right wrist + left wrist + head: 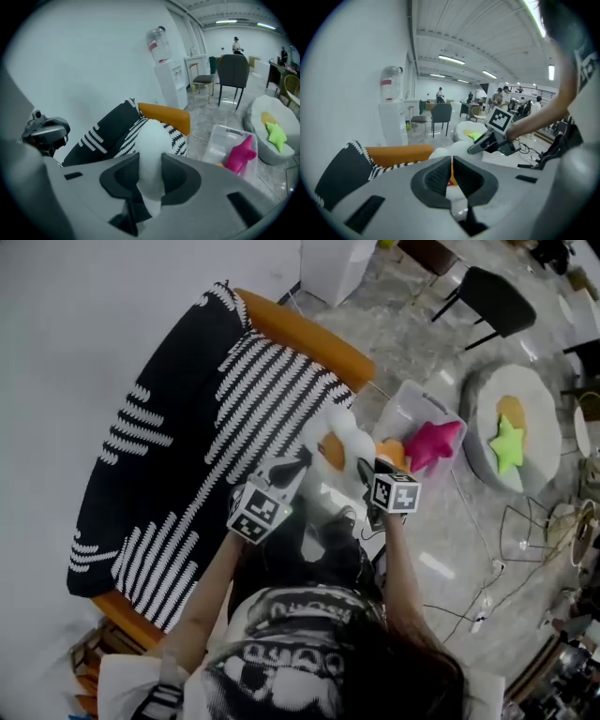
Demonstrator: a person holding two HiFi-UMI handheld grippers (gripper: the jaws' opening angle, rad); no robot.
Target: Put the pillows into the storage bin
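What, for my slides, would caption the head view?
The egg pillow, held by left gripper and right gripper, near the storage bin.

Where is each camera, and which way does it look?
Head view: on the person's head, looking down at the sofa, the storage bin, both forearms, left tongs and right tongs.
Left gripper view: on the left tongs, looking across the room; the right tongs and arm show.
Right gripper view: on the right tongs, facing sofa and storage bin; the left tongs peek in.
Shared: all show the egg pillow both tongs pinch.

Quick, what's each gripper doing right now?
Left gripper: shut on the white fried-egg-shaped plush pillow.
Right gripper: shut on the same pillow.
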